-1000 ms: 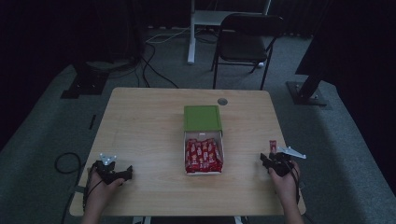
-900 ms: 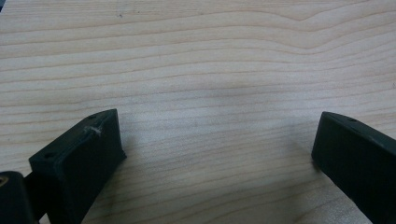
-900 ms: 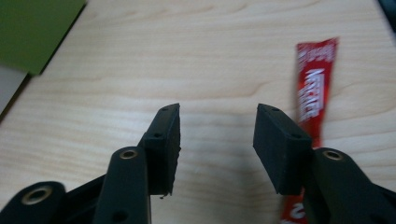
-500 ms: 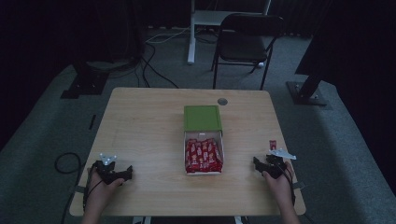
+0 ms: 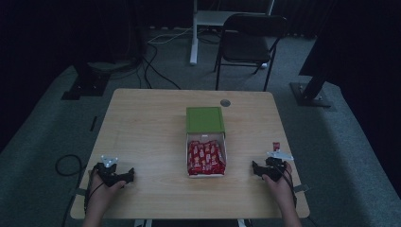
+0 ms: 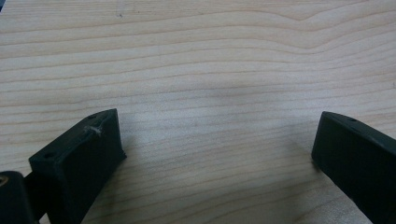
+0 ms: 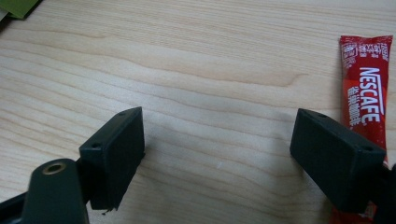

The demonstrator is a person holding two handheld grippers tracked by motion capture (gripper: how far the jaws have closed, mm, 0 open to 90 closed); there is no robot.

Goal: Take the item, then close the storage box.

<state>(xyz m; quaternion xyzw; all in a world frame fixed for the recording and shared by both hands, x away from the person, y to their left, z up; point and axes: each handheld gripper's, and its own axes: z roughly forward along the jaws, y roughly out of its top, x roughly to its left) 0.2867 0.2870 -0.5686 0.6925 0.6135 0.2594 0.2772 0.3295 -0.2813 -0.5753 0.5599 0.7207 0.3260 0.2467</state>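
With its jaws just spread wide and nothing between them, the right gripper rests on the bench, the light, limp, slippery coffee sachet just beyond its right-hand jaw, best pinched across its flat middle.

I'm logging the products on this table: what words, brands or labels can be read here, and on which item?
"NESCAFE": white letters along the single red stick sachet lying on the pale wooden table.
Smaller white print on that sachet: too small to read.
Red sachets packed in the open white box: print too blurred to read.
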